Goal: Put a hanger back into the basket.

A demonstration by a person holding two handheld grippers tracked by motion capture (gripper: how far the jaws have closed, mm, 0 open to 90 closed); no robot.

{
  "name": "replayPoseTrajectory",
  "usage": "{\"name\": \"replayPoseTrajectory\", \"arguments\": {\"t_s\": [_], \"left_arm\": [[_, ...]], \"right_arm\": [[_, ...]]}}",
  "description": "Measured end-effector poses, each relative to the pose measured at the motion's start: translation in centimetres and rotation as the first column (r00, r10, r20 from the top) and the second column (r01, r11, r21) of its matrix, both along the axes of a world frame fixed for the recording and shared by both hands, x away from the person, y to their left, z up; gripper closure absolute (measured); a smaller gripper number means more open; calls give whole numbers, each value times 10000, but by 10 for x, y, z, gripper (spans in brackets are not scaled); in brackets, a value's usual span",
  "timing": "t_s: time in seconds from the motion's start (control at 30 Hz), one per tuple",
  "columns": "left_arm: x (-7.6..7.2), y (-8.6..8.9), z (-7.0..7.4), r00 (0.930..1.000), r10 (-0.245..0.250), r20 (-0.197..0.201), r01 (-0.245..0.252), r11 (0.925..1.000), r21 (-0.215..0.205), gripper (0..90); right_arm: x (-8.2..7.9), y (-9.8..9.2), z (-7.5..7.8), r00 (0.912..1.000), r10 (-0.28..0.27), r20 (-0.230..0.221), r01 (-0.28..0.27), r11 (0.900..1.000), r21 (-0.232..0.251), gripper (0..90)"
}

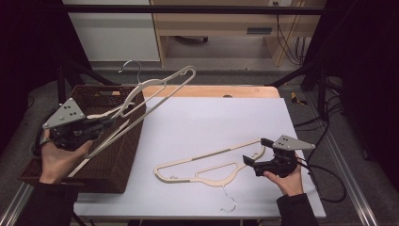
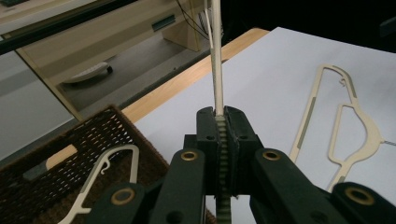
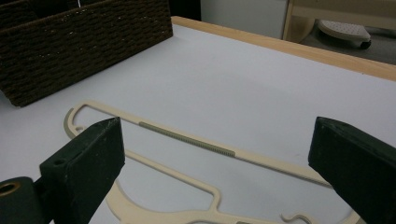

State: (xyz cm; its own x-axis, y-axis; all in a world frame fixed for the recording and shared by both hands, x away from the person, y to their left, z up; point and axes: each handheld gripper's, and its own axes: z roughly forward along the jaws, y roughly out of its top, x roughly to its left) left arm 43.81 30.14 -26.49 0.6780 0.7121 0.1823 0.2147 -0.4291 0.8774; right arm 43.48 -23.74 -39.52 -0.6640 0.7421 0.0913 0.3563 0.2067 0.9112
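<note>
High view: left gripper (image 1: 109, 121) clamps a cream hanger (image 1: 155, 89) lifted over the wicker basket (image 1: 123, 153); right gripper (image 1: 256, 151) sits spread by a second hanger (image 1: 207, 160) on the table (image 1: 211, 113).

Left gripper view: jaws pinch the raised hanger's bar (image 2: 216, 70), its top cut off; another hanger (image 2: 100, 179) lies in the basket, partly hidden.

Right gripper view: spread jaws flank the flat hanger (image 3: 187, 140), untouched.

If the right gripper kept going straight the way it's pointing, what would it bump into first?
Probably the cream hanger lying on the table. The right gripper has its jaws wide open, aimed low across that hanger's long bar. Farther along sits the wicker basket, but the hanger comes first, as far as depth shows.
</note>
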Motion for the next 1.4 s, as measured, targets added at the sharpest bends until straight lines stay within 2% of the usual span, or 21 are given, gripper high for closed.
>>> {"name": "replayPoseTrajectory", "arguments": {"t_s": [0.27,0.43,0.5,0.57,0.63,1.0,1.23,1.4], "left_arm": [[6,30,-4,9992,380,-153,-380,9993,-25,853],[8,53,-10,9962,808,-338,-810,9967,-55,853],[9,62,-12,9944,1021,-282,-1024,9947,-97,853],[9,66,-13,9941,1032,-347,-1038,9945,-152,853],[8,80,-17,9902,1301,-511,-1310,9913,-143,853],[1,122,-30,9769,1980,-800,-2004,9795,-224,853],[1,139,-41,9644,2420,-1071,-2455,9692,-207,853],[0,146,-47,9640,2357,-1228,-2421,9694,-400,853]], "right_arm": [[0,0,0,10000,7,14,-7,10000,-43,39],[0,0,0,10000,-5,0,5,10000,-47,40],[0,0,0,10000,-4,-1,4,10000,-65,39],[0,0,0,10000,-20,-28,20,10000,-59,40],[0,0,0,10000,-18,-18,18,10000,-74,40],[1,0,0,10000,29,12,-29,9998,-180,42],[2,1,-1,10000,-10,-81,8,9998,-191,42],[2,0,-1,10000,9,3,-9,9998,-176,43]]}}
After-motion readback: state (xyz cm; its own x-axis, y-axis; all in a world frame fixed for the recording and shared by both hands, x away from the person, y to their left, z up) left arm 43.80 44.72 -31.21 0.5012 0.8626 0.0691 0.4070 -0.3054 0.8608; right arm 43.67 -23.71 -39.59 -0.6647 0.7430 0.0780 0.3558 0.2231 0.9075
